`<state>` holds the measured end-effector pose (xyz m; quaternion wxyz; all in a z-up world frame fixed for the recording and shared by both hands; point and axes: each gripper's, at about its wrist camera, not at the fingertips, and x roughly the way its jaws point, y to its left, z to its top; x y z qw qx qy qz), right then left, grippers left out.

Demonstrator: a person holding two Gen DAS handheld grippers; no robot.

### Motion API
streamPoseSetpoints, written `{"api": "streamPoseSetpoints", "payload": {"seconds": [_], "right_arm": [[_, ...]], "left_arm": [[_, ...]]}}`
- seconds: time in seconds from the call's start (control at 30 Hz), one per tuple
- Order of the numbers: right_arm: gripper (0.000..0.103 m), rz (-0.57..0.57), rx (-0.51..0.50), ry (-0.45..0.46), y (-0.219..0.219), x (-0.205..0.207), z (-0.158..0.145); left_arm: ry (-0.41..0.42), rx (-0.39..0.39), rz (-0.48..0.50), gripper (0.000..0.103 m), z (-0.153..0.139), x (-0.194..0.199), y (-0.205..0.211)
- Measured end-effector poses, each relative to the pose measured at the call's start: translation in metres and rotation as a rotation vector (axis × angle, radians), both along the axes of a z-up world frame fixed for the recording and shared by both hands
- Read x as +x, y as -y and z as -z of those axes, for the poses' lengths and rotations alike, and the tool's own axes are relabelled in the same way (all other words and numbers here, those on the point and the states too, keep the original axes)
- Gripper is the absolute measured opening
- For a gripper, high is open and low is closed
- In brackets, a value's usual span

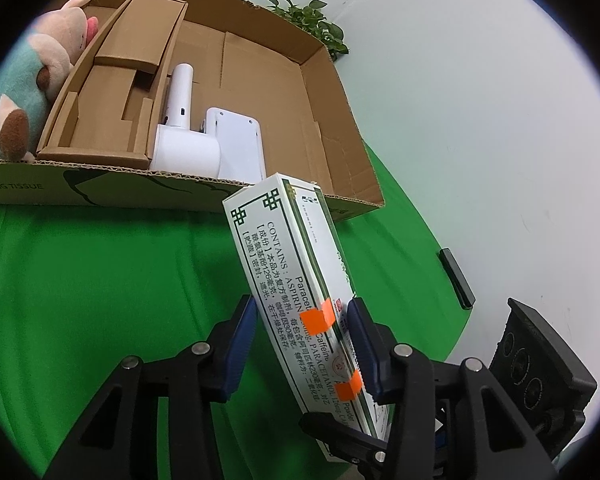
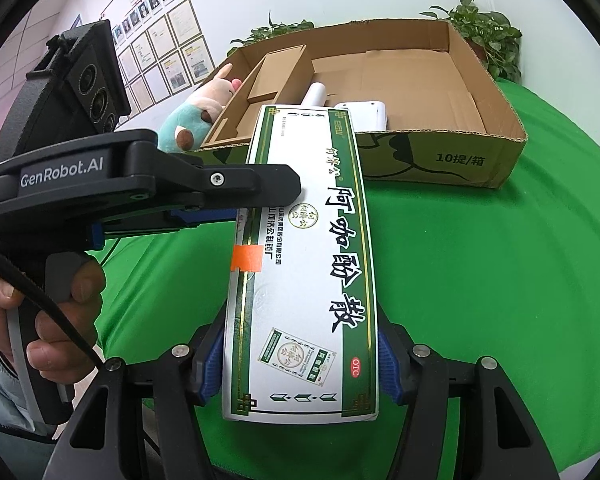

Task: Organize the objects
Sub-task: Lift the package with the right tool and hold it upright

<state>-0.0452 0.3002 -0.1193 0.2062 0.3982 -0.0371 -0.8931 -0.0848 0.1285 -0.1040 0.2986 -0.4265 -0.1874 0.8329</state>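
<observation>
White medicine box with dark green bands, thin gold lines, black lettering, orange tape patches. Bright green desk. Brown cardboard carton with dark green print. Teal, pink and brown plush toy. White devices. Black tools with blue pads.
</observation>
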Motion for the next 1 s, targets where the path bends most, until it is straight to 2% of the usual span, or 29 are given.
{"api": "streamPoseSetpoints", "payload": {"seconds": [1.0], "right_arm": [[0.059, 0.000, -0.003, 0.006, 0.0023, -0.0005, -0.0005]], "left_arm": [[-0.003, -0.003, 0.002, 0.045, 0.0007, -0.0008, 0.0001]]}}
